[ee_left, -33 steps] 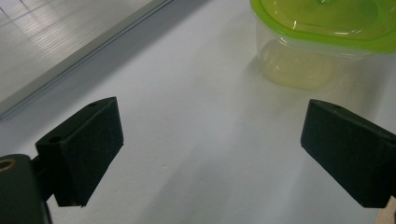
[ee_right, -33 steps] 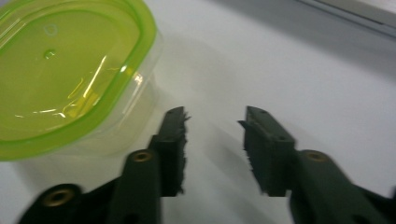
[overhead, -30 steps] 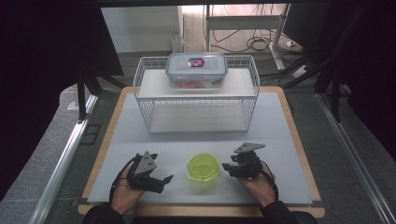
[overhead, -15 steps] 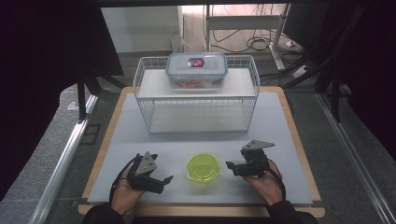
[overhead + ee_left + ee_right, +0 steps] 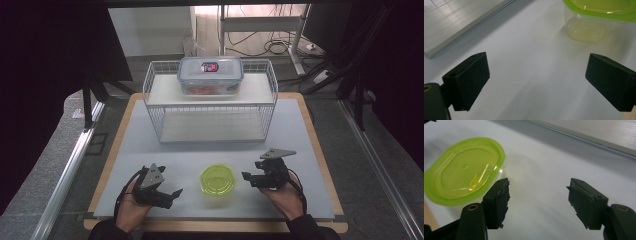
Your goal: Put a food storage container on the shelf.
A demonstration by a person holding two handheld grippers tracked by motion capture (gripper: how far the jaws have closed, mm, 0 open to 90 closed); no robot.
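Observation:
A small clear tub with a lime-green lid (image 5: 218, 180) sits on the white mat near the front edge, between my two grippers. My left gripper (image 5: 174, 196) rests to its left, jaws wide open and empty, with the tub (image 5: 599, 15) ahead at upper right in the left gripper view. To the tub's right, my right gripper (image 5: 248, 177) is held a little above the mat, open and empty; the green lid (image 5: 465, 168) lies just left of its left fingertip (image 5: 500, 197). A clear lidded box with a blue rim (image 5: 210, 74) stands on top of the wire rack (image 5: 210, 107).
The white wire rack has an upper shelf and a lower shelf (image 5: 212, 127) open to the front. The white mat (image 5: 300, 135) lies on a wooden board (image 5: 312, 130). Dark screens flank the table, and cables lie on the floor behind.
My right gripper has drawn back toward the front right, away from the green-lidded tub, and turned slightly. The left gripper has barely moved.

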